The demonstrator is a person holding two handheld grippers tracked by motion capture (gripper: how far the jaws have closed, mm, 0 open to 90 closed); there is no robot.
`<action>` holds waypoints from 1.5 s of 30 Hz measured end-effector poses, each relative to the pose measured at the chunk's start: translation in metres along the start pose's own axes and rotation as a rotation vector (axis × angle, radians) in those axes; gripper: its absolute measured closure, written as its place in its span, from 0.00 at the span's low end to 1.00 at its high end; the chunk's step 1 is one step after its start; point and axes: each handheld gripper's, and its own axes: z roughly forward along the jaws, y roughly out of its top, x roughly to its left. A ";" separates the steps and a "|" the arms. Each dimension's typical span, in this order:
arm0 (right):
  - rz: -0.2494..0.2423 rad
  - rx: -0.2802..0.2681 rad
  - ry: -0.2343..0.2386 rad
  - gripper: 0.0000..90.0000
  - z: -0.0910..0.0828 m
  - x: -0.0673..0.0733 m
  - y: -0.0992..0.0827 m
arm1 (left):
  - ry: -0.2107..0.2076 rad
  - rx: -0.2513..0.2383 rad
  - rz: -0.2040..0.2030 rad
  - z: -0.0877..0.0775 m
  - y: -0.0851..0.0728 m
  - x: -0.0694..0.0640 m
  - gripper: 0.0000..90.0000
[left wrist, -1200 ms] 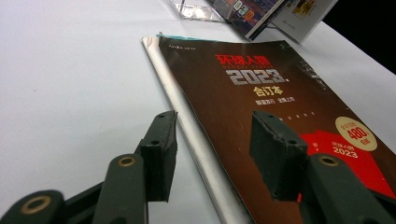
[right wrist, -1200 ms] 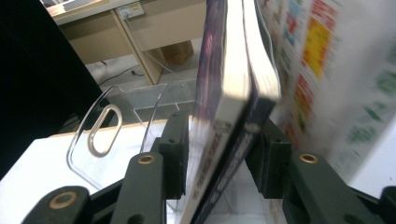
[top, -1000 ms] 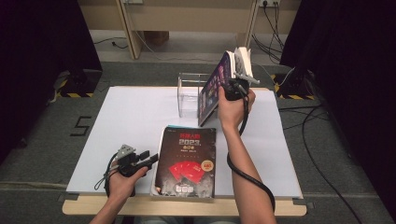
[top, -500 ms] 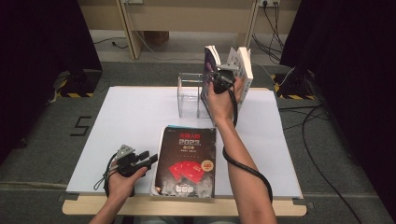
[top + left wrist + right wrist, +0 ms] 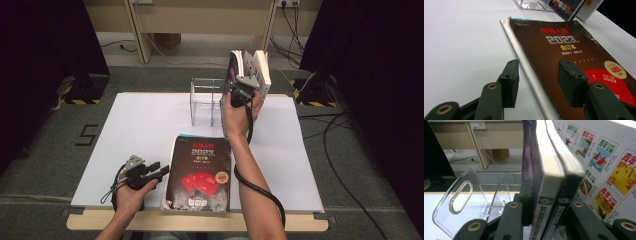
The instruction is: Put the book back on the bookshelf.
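Books (image 5: 549, 182): two, upright, clamped in right tool (image 5: 243, 90), just right of clear rack (image 5: 207, 102).
Left tool (image 5: 150, 172): half open, empty, beside magazine (image 5: 200, 172).

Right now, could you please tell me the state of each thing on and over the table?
Science fiction magazines: upright, clamped in right gripper, jaws just re-closing.
White magazine: upright beside them.
Clear rack: standing, slots empty.
Dark 2023 magazine: flat, closed.
Left gripper: open, fingers astride that magazine's edge.
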 end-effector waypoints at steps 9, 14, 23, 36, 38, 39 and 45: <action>0.000 0.021 0.043 0.71 -0.006 -0.009 -0.001 | 0.003 0.011 -0.001 0.004 -0.001 -0.002 0.56; 0.006 0.043 0.080 0.67 -0.012 -0.013 -0.007 | 0.011 0.016 -0.003 0.005 -0.002 -0.002 0.54; 0.025 0.052 0.133 0.62 -0.030 -0.024 -0.013 | 0.027 0.016 -0.014 0.006 -0.002 -0.001 0.48; 0.056 0.065 0.201 0.62 -0.048 -0.037 -0.020 | 0.026 0.027 -0.015 0.008 -0.002 0.000 0.47; 0.058 0.072 0.213 0.62 -0.050 -0.040 -0.023 | 0.027 0.026 -0.018 0.008 -0.002 0.000 0.47; 0.066 0.080 0.224 0.62 -0.052 -0.041 -0.025 | 0.028 0.026 -0.018 0.008 -0.001 0.001 0.47; 0.079 0.146 0.268 0.62 -0.055 -0.051 -0.042 | 0.026 0.030 -0.024 0.010 0.002 0.001 0.47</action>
